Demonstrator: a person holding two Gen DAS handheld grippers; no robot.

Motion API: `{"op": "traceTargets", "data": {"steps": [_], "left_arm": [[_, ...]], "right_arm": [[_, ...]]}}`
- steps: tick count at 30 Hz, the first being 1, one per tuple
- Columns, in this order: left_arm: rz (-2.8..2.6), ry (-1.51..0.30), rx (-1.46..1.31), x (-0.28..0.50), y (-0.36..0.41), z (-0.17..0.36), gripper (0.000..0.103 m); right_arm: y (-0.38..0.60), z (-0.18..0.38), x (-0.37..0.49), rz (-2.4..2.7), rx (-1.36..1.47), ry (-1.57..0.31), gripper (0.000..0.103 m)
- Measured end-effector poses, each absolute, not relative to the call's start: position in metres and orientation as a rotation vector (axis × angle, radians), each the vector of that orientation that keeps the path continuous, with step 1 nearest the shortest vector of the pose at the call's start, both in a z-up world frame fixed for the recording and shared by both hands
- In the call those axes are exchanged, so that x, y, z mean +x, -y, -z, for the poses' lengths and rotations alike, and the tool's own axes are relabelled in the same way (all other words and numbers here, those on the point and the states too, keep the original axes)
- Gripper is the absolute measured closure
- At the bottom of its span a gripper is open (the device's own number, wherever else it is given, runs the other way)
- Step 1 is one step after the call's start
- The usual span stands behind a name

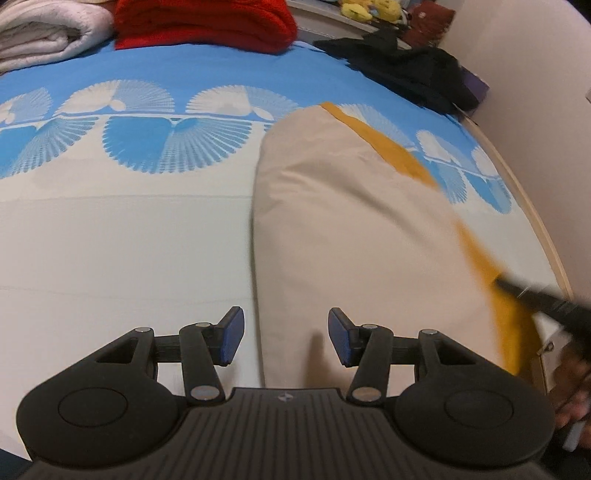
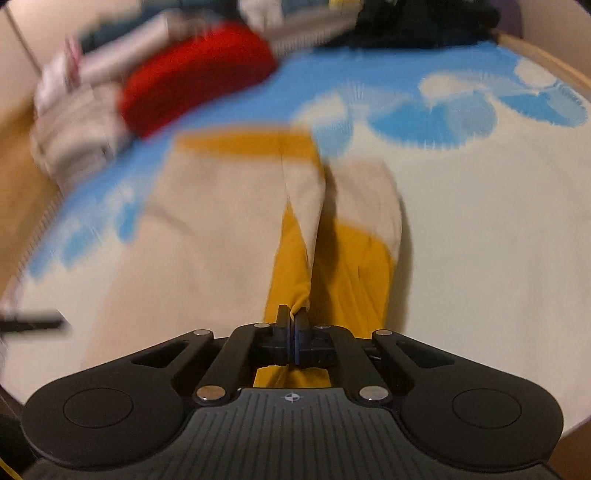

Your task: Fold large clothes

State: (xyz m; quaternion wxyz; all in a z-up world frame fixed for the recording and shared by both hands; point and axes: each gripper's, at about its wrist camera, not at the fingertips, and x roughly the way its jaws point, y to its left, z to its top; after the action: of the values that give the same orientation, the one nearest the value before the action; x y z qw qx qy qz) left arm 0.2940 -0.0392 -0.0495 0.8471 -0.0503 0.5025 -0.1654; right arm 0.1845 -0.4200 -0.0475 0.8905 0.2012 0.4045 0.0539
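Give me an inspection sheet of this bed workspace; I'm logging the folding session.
Surface: bed sheet, cream with blue fan print.
Job's things: beige garment with mustard lining, lying on the sheet.
Clutter: red folded cloth, white blanket, black clothes, all at the far edge.
Grippers: left tongs open, empty; right tongs shut on the garment's mustard edge.
Cables: nothing seen.
Surroundings: wall beside the bed.

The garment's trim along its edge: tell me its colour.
Mustard yellow trim on a beige garment; clearest in the left wrist view.
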Motion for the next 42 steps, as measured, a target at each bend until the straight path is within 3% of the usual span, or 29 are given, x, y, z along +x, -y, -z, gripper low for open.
{"op": "traceTargets", "data": {"steps": [4, 13, 17, 20, 25, 28, 32, 37, 42], "left_arm": [[0.398, -1.062, -0.067, 0.282, 0.052, 0.05, 0.044], [0.493, -1.119, 0.024, 0.265, 0.075, 0.068, 0.044], [0.463, -1.261, 0.227, 0.262, 0.09, 0.116, 0.036], [0.465, -1.259, 0.244, 0.262, 0.091, 0.117, 0.034], [0.529, -1.219, 0.182, 0.258, 0.082, 0.098, 0.041], [0.51, -1.287, 0.294, 0.258, 0.088, 0.124, 0.038], [0.528, -1.26, 0.317, 0.254, 0.091, 0.117, 0.039], [0.592, -1.204, 0.262, 0.262, 0.096, 0.087, 0.039], [0.552, -1.148, 0.062, 0.323, 0.082, 0.059, 0.038]], "right_arm": [[0.454, 0.015, 0.155, -0.105, 0.5, -0.667, 0.103], [0.455, 0.057, 0.163, -0.021, 0.316, -0.968, 0.103], [0.451, 0.068, 0.178, -0.009, 0.3, -1.027, 0.103], [0.445, 0.081, 0.19, -0.021, 0.268, -1.103, 0.103], [0.439, 0.084, 0.192, -0.022, 0.216, -1.129, 0.103], [0.44, 0.08, 0.191, -0.031, 0.216, -1.119, 0.103], [0.439, 0.079, 0.19, -0.045, 0.176, -1.117, 0.103], [0.442, 0.069, 0.187, -0.026, 0.161, -1.053, 0.101], [0.448, 0.026, 0.171, -0.04, 0.174, -0.726, 0.092]]}}
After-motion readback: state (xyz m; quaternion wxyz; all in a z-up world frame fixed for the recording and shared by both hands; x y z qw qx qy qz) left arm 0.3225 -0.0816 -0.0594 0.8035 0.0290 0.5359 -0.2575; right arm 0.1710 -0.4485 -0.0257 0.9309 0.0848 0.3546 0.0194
